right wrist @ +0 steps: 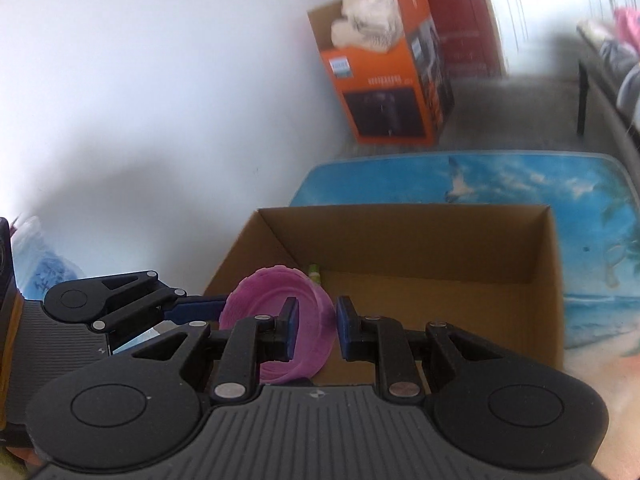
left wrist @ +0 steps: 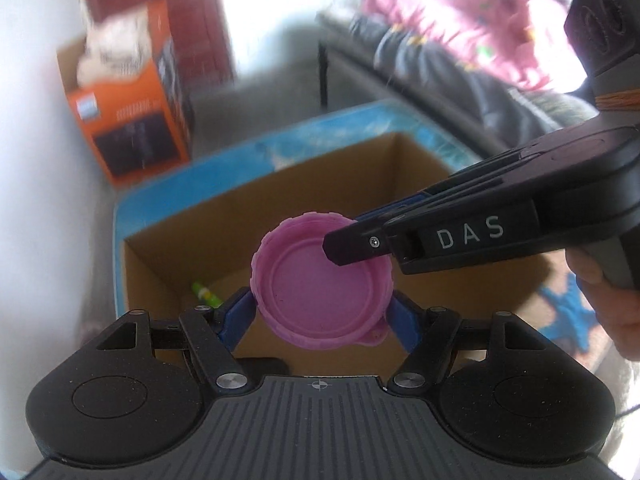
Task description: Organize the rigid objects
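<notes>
Meanwhile, the left tool (left wrist: 322, 312) grips a pink lid (left wrist: 320, 280) above the cardboard box (right wrist: 400, 248) as the right tool's (right wrist: 314, 330) parted fingers straddle its rim; an early release could drop it outside

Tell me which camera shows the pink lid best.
The left wrist view: the pink lid faces the camera almost flat, held between the left tongs over the cardboard box. The right wrist view shows it tilted, partly hidden behind the right tongs, which straddle its rim.
</notes>
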Available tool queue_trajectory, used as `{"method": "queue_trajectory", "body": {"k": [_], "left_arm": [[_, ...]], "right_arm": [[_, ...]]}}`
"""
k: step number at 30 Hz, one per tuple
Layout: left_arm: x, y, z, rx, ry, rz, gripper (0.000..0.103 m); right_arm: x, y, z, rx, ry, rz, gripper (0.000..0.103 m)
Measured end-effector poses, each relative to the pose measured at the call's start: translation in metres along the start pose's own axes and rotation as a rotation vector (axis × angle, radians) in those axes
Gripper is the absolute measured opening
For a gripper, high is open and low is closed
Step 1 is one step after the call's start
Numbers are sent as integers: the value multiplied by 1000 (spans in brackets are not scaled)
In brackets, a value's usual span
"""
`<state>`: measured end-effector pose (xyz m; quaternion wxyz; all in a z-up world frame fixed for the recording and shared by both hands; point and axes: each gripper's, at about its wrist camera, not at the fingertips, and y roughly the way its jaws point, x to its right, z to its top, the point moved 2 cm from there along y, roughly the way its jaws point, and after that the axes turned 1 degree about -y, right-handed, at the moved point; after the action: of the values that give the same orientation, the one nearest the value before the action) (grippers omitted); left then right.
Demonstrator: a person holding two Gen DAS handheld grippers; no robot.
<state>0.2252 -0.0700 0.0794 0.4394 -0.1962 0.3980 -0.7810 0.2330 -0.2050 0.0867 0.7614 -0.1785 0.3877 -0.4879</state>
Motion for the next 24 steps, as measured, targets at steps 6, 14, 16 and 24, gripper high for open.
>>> {"method": "queue_trajectory", "body": {"k": [6,14,16,24], "left_arm": [[-31,60,16,-158,-43,10,71],[-51,115,19,-284,-54,62,72],[-53,123,18,-301,-55,73,72],[-57,120,23,-281,-83,73,73]], "right_arm": [[30,78,27,-152,64,-2,22],[49,145,33,-270,92,-22,22],[50,154,34,-287,87,-28,22],[54,159,37,-279,99,-29,25]]}}
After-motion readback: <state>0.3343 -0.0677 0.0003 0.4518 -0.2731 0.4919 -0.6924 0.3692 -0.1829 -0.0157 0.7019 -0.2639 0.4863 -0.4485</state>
